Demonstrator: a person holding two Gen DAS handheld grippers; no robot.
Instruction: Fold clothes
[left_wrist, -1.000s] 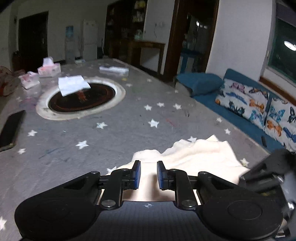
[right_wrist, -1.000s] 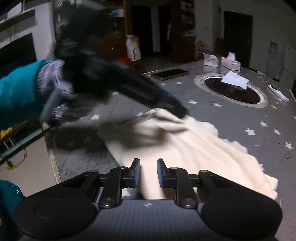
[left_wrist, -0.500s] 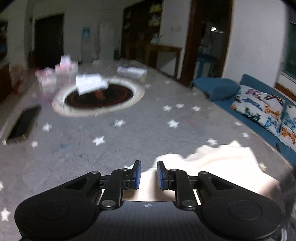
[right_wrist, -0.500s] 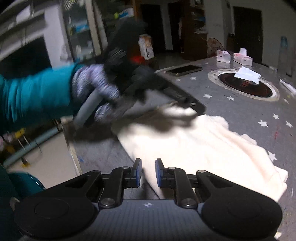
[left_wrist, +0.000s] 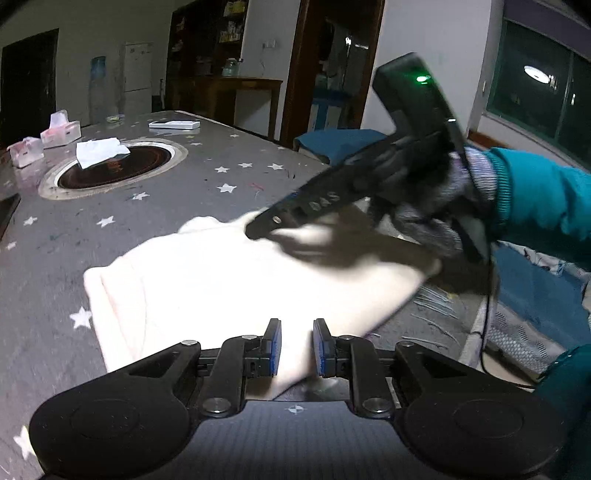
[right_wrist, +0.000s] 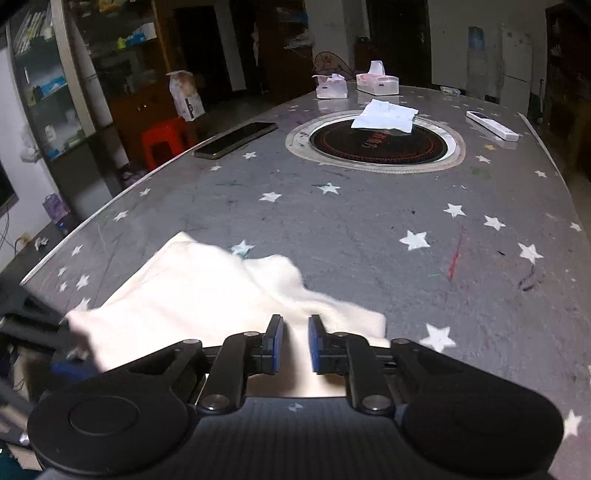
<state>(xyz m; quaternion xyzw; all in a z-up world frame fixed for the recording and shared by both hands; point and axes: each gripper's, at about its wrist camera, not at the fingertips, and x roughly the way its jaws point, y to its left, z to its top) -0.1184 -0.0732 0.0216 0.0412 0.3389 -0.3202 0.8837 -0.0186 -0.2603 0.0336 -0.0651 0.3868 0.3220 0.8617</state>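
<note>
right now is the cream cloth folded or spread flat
Folded: the cloth shows doubled layers along its left edge and lies bunched on the table.

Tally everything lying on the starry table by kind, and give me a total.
Cream garment: 1
Tissue packs: 2
Loose white paper: 1
Phone: 1
White remote: 1
Total: 6

Cream garment (left_wrist: 229, 273) beneath two hand-held grippers, left (left_wrist: 296, 345) and right (left_wrist: 258, 230)

Bare table (right_wrist: 369, 229) lies beyond the cloth (right_wrist: 207, 295); phone (right_wrist: 236, 140) apparently hugs its left edge.
</note>
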